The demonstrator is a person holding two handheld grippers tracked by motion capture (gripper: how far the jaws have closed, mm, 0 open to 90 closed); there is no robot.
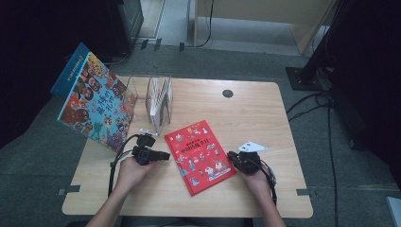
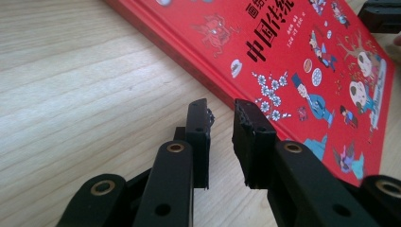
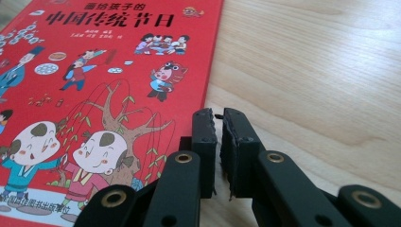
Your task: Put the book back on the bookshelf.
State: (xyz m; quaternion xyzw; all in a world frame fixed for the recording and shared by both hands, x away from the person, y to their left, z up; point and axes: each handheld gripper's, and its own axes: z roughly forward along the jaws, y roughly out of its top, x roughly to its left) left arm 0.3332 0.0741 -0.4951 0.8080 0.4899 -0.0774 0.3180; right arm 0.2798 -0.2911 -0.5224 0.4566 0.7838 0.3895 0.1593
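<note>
A red picture book (image 1: 200, 156) lies flat on the wooden table (image 1: 265, 118), a little below the middle of the high view, its cover (cartoon children, a tree and a title in Chinese characters) facing up.

The left gripper (image 1: 163, 155) sits just beside the book's left edge in that frame, held in the person's left hand (image 1: 130, 171). In the left gripper view its jaws stand a small gap apart with nothing between them, their tips low over the bare wood by the book's (image 2: 302, 66) near edge.

The right gripper (image 1: 233, 156) is at the book's right edge, in the right hand (image 1: 257, 179). In the right gripper view its jaws are almost together, only a thin slit between the pads, gripping nothing, right at the book's (image 3: 94, 90) border.

In the upper left of the high view a clear acrylic book stand (image 1: 158, 99) holds thin books, and a larger colourful picture book (image 1: 94, 101) leans tilted beside it.
</note>
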